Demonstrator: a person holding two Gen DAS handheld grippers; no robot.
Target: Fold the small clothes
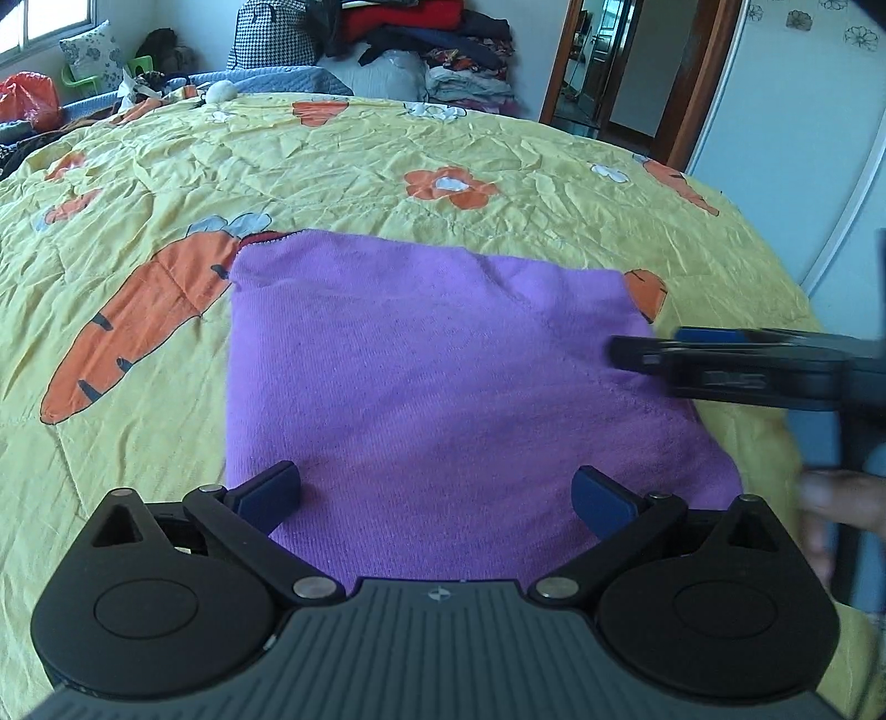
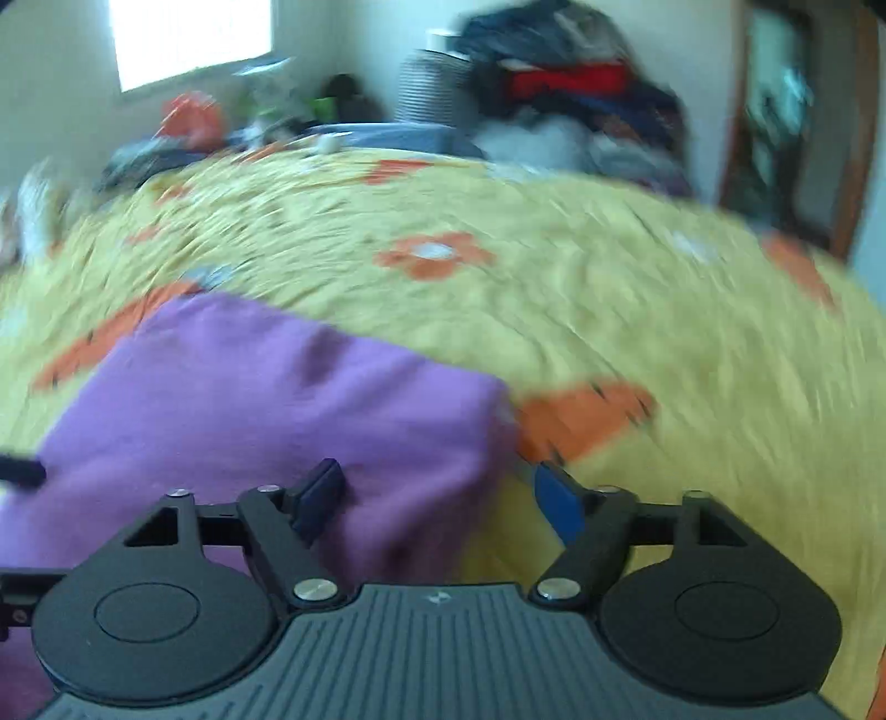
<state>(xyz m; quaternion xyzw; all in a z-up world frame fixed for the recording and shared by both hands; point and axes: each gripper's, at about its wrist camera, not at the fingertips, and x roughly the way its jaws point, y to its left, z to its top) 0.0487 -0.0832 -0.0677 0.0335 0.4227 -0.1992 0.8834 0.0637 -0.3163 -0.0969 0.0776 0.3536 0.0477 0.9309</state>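
Observation:
A purple knit garment [image 1: 421, 376] lies folded flat on the yellow carrot-print bedspread [image 1: 387, 160]. My left gripper [image 1: 437, 495] is open and empty, fingers spread just above the garment's near edge. My right gripper [image 2: 443, 498] is open and empty over the garment's right edge [image 2: 266, 399]; its view is motion-blurred. In the left wrist view the right gripper [image 1: 626, 354] shows from the side at the garment's right edge. A thin red edge [image 1: 266, 237] peeks out at the garment's far left corner.
Stacked clothes and bags [image 1: 443, 50] sit beyond the bed's far side. A cushion [image 1: 91, 50], a red bag [image 1: 27, 99] and clutter lie at the far left. A doorway [image 1: 614, 66] and white wall [image 1: 803, 138] are at the right.

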